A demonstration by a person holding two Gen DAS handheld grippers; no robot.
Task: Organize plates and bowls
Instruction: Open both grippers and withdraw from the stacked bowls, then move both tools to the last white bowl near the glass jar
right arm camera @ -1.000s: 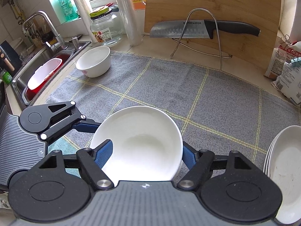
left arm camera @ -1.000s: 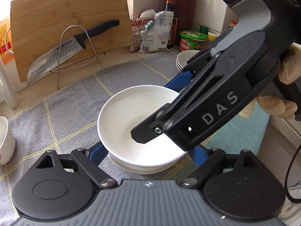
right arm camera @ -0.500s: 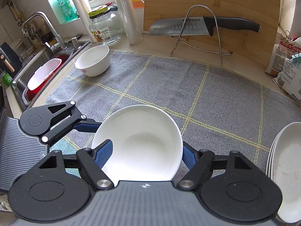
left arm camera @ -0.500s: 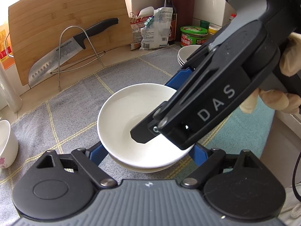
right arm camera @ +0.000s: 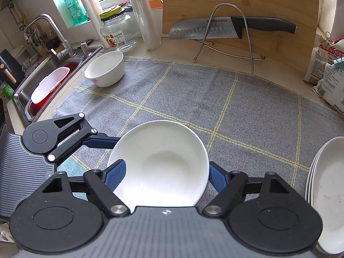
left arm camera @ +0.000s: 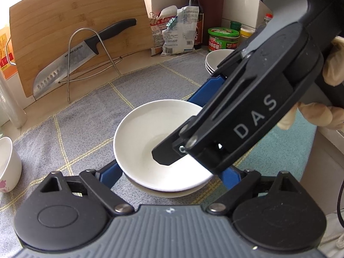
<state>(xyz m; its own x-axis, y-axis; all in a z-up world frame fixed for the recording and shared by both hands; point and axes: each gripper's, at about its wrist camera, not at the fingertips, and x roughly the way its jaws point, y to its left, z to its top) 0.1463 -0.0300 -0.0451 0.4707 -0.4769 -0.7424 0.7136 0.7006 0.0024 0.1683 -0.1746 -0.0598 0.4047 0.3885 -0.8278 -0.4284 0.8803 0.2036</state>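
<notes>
A white dish [left arm camera: 148,142] sits on a second white dish [left arm camera: 165,193] on the grey checked mat [left arm camera: 90,116]. My left gripper [left arm camera: 169,172] is open, its blue fingers [left arm camera: 108,175] on either side of the pair. My right gripper [right arm camera: 165,176] is also around the top dish [right arm camera: 161,161], its blue fingers [right arm camera: 115,175] at the rim; I cannot tell if they press it. A stack of white plates [right arm camera: 326,193] lies at the right, also in the left wrist view [left arm camera: 217,61]. A white flowered bowl [right arm camera: 105,68] stands at the mat's far left.
A knife [right arm camera: 225,30] rests on a wire rack against a bamboo board [right arm camera: 247,4]. The sink [right arm camera: 49,81] with a red and white tub is at the left. A glass jar [right arm camera: 118,32], bags [left arm camera: 174,32] and bottles line the back.
Both grippers stay around the top dish. The views have shifted slightly; the dish has hardly moved.
</notes>
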